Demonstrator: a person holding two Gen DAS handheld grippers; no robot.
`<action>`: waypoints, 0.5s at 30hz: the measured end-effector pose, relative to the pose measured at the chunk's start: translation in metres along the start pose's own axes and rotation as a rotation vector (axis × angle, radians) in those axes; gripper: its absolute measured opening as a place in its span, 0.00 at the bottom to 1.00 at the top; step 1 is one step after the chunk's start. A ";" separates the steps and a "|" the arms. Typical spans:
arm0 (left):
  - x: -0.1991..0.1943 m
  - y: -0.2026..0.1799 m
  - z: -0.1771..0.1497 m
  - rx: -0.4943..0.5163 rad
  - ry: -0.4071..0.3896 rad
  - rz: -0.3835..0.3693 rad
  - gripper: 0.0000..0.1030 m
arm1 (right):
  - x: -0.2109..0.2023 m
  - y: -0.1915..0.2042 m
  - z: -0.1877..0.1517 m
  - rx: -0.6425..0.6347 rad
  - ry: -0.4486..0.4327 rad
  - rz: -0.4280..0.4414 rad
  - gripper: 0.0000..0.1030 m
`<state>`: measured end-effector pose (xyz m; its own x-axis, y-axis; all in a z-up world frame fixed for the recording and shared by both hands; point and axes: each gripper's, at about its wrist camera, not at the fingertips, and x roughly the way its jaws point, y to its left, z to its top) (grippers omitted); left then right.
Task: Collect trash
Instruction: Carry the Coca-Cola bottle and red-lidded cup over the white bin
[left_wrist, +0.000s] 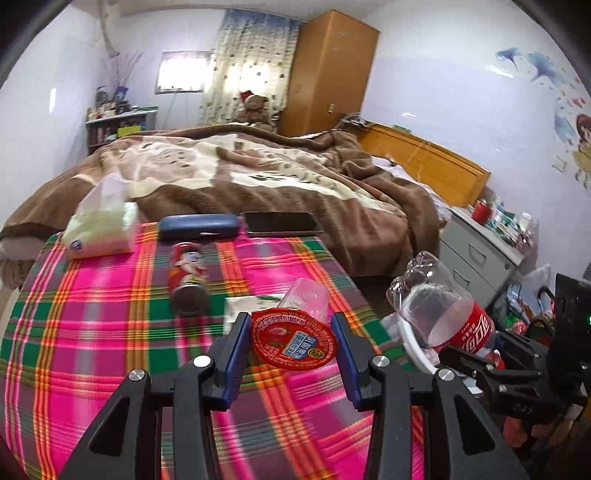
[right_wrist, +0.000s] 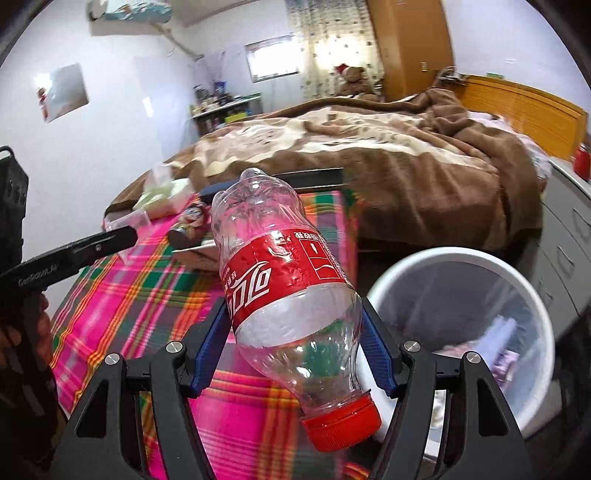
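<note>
Bedroom, right claw (right_wrist: 295, 343) clamps Coca-Cola bottle (right_wrist: 284, 280), left claw (left_wrist: 291, 347) spread around red-lidded cup (left_wrist: 295, 332).

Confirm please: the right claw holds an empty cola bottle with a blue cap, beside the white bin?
Not quite: the cap is red, not blue. The right wrist view shows the right claw shut on the empty cola bottle, its red cap pointing down toward the camera, with the white bin just beside it.

Plaid table (left_wrist: 92, 350) bears tissues (left_wrist: 99, 230), case (left_wrist: 199, 227), phone (left_wrist: 282, 222), can (left_wrist: 187, 275)
</note>
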<state>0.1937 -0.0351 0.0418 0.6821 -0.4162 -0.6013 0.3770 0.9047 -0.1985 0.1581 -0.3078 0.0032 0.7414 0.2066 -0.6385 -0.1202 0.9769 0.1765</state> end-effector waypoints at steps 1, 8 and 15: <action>0.002 -0.007 0.000 0.007 0.001 -0.009 0.43 | -0.002 -0.007 -0.001 0.012 -0.001 -0.010 0.67; 0.021 -0.056 -0.003 0.076 0.016 -0.045 0.43 | -0.014 -0.034 -0.007 0.065 -0.010 -0.071 0.67; 0.035 -0.105 -0.004 0.126 0.028 -0.115 0.43 | -0.022 -0.064 -0.013 0.136 -0.009 -0.142 0.67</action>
<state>0.1751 -0.1439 0.0383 0.6128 -0.5120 -0.6019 0.5286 0.8318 -0.1693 0.1410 -0.3744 -0.0043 0.7502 0.0661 -0.6579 0.0758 0.9798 0.1848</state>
